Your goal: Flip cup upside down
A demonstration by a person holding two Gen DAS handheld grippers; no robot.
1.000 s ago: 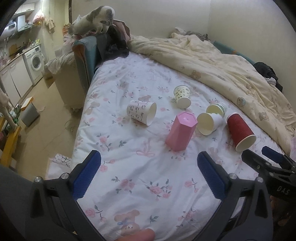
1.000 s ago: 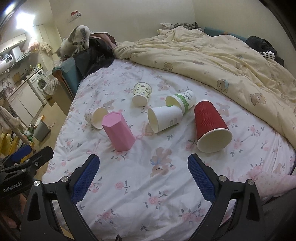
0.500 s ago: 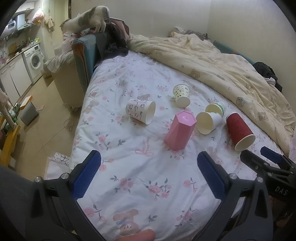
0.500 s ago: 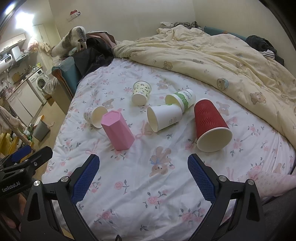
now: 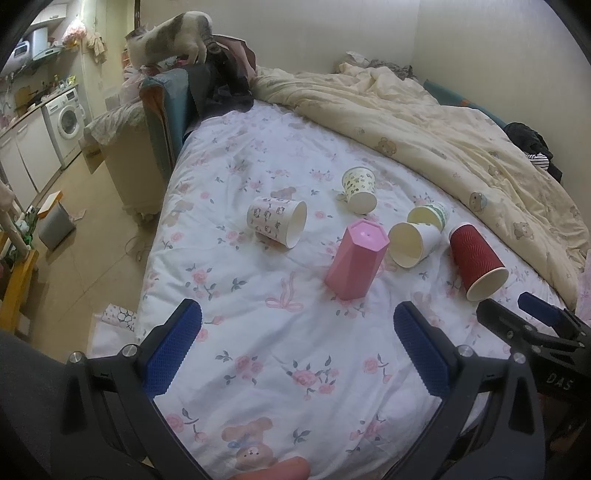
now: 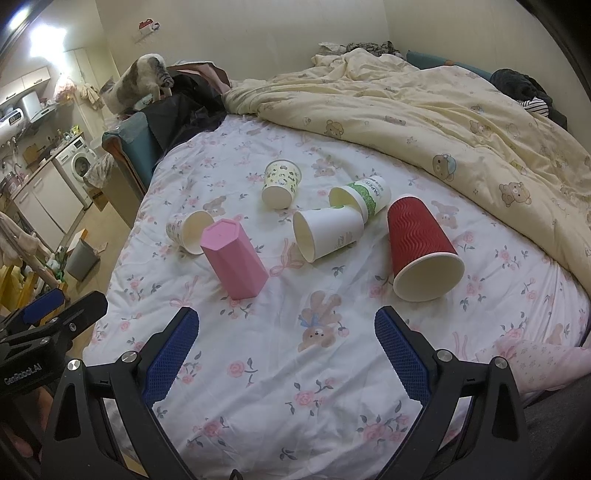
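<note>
Since a second ago only the cat (image 5: 170, 33) has shifted, now leaning head-down off the sofa back, while the cups keep their places. We hold our left gripper (image 5: 295, 345) and our right gripper (image 6: 286, 349) low over the near end of the bed (image 5: 280, 369), both spread wide with nothing between the blue pads. We see the pink cup (image 6: 233, 257) standing mouth-down on the flowered sheet, leaning a little. Five paper cups lie on their sides around it: a patterned cup (image 5: 277, 220) to its left, a spotted cup (image 5: 359, 189) farther back, a white cup (image 6: 327, 232) touching a green-banded cup (image 6: 364, 195), and the red cup (image 6: 421, 253) on the right.
</note>
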